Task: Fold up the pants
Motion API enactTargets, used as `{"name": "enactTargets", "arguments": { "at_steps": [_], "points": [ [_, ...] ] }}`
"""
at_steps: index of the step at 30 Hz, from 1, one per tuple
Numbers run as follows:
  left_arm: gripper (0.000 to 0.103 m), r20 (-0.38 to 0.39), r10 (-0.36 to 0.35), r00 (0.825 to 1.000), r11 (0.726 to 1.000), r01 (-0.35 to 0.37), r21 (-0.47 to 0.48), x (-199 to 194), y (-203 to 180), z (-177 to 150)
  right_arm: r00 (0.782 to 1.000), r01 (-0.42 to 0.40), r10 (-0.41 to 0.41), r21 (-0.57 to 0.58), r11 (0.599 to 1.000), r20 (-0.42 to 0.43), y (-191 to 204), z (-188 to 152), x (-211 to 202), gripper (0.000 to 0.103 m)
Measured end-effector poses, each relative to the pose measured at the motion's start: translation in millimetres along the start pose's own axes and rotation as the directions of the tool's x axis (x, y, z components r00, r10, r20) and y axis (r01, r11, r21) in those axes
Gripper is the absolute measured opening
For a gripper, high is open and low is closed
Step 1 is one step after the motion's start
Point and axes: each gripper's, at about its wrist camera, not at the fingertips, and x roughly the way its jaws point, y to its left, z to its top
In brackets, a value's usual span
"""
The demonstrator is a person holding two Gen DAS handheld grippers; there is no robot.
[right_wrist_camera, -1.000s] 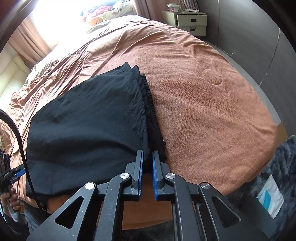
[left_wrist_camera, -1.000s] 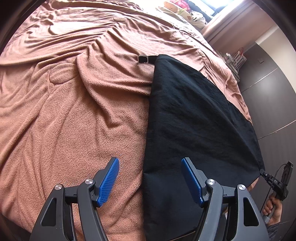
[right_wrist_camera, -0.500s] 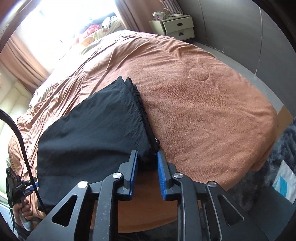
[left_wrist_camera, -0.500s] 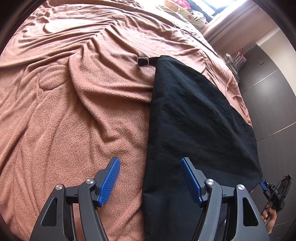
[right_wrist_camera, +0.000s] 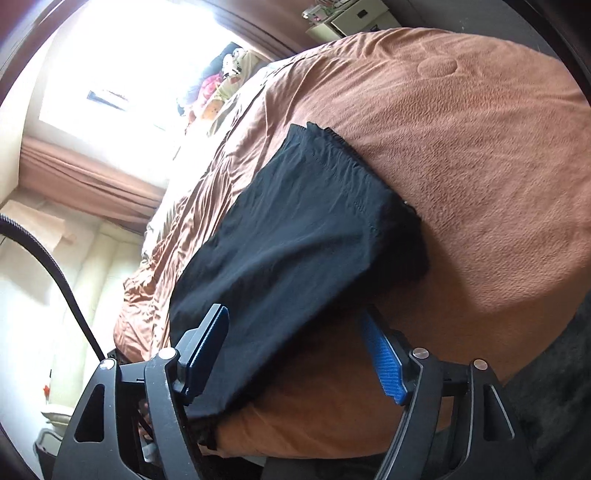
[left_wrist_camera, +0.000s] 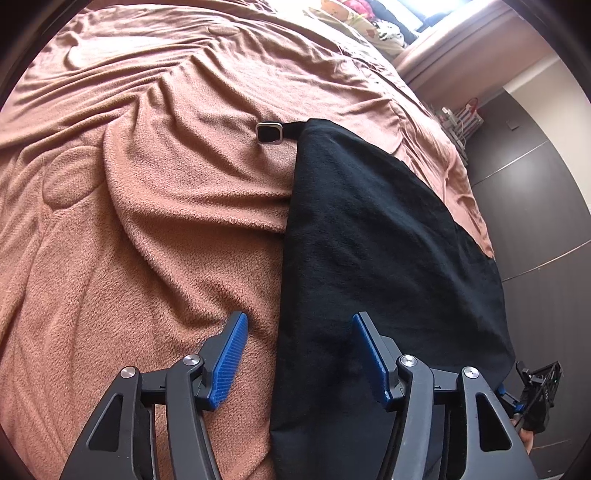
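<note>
Black pants [left_wrist_camera: 369,240] lie folded on the brown blanket [left_wrist_camera: 147,221], with a strap and metal buckle [left_wrist_camera: 269,132] sticking out at their far corner. My left gripper [left_wrist_camera: 301,343] hovers over the pants' long left edge. One blue pad is above the blanket and the other above the cloth, and the jaws are closing without pinching anything. In the right wrist view the pants [right_wrist_camera: 295,229] drape over the bed's edge. My right gripper [right_wrist_camera: 295,350] is tilted and its jaws are opening. The cloth's lower corner lies loose between them.
Pillows and soft toys [left_wrist_camera: 369,18] lie at the head of the bed. A dark wardrobe [left_wrist_camera: 535,221] runs along one side and a nightstand [right_wrist_camera: 354,18] stands beyond it. A curtained window [right_wrist_camera: 92,177] glares bright. A black cable [right_wrist_camera: 55,266] hangs at the left, and a dark rug [right_wrist_camera: 554,387] lies below the bed.
The right gripper went from shut on the pants' edge to wide apart, letting the cloth go, while it rolled and sank. The left gripper crept along the pants' edge, its jaws slightly narrower.
</note>
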Motion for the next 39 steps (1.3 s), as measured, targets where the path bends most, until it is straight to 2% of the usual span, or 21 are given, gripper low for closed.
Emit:
{"name": "enactTargets", "arguments": {
  "at_steps": [4,8,10,14,16,20,26,30,33,34,36,37,39],
  "points": [
    [0.061,-0.004,-0.016,1.0,1.0,0.016,0.024,4.1,-4.6,1.5,0.998,-0.052,0.053,0.05,0.997,-0.018,-10.7,3.3,16.4,0.073],
    [0.059,-0.005,-0.008,1.0,0.999,0.008,0.031,6.7,-9.2,1.9,1.0,0.024,-0.024,0.086,0.996,-0.006,-27.1,15.5,25.3,0.073],
    [0.057,-0.004,-0.015,1.0,0.999,0.015,0.037,5.8,-11.0,3.0,0.997,0.075,-0.078,0.098,0.992,0.027,-33.3,22.0,19.4,0.073],
    [0.057,0.005,-0.031,0.999,0.999,0.031,0.034,4.9,-10.7,5.9,0.983,0.102,-0.112,0.072,0.992,0.142,-34.3,31.2,-6.4,0.07],
    [0.056,0.002,-0.041,0.999,0.999,0.041,0.009,7.3,-6.0,8.7,0.977,0.12,-0.125,0.04,0.992,0.173,-33.7,31.8,-14.1,0.066],
    [0.051,0.005,-0.062,0.998,0.997,0.062,-0.035,13.0,1.0,15.9,0.976,0.173,-0.177,0.044,0.984,0.125,-38.8,25.3,1.7,0.066],
    [0.05,0.003,-0.075,0.997,0.997,0.075,-0.018,18.7,-1.7,23.6,0.981,0.153,-0.16,0.069,0.986,0.109,-46.9,26.2,10.9,0.066],
    [0.05,0.0,-0.126,0.992,0.992,0.126,-0.03,23.6,-1.3,29.0,0.979,0.171,-0.175,0.049,0.984,0.101,-43.6,35.4,20.9,0.066],
    [0.05,0.013,-0.211,0.977,0.977,0.212,-0.032,19.8,-0.4,28.4,0.97,0.208,-0.207,0.006,0.978,0.127,-25.0,33.2,14.6,0.052],
    [0.05,0.018,-0.222,0.975,0.974,0.223,-0.029,18.7,0.4,27.3,0.967,0.214,-0.211,-0.005,0.977,0.142,-22.1,32.6,12.1,0.044],
    [0.049,0.004,-0.201,0.98,0.979,0.201,-0.032,20.9,3.6,25.7,0.961,0.227,-0.223,-0.009,0.974,0.164,-17.7,29.4,8.8,0.037],
    [0.046,-0.005,-0.193,0.981,0.98,0.192,-0.045,22.5,6.7,24.9,0.958,0.233,-0.228,-0.007,0.972,0.174,-17.7,28.1,8.5,0.036],
    [0.029,-0.011,-0.194,0.981,0.979,0.193,-0.064,24.4,11.3,24.6,0.953,0.248,-0.241,-0.014,0.969,0.187,-16.9,25.1,10.8,0.035]
  ]
}}
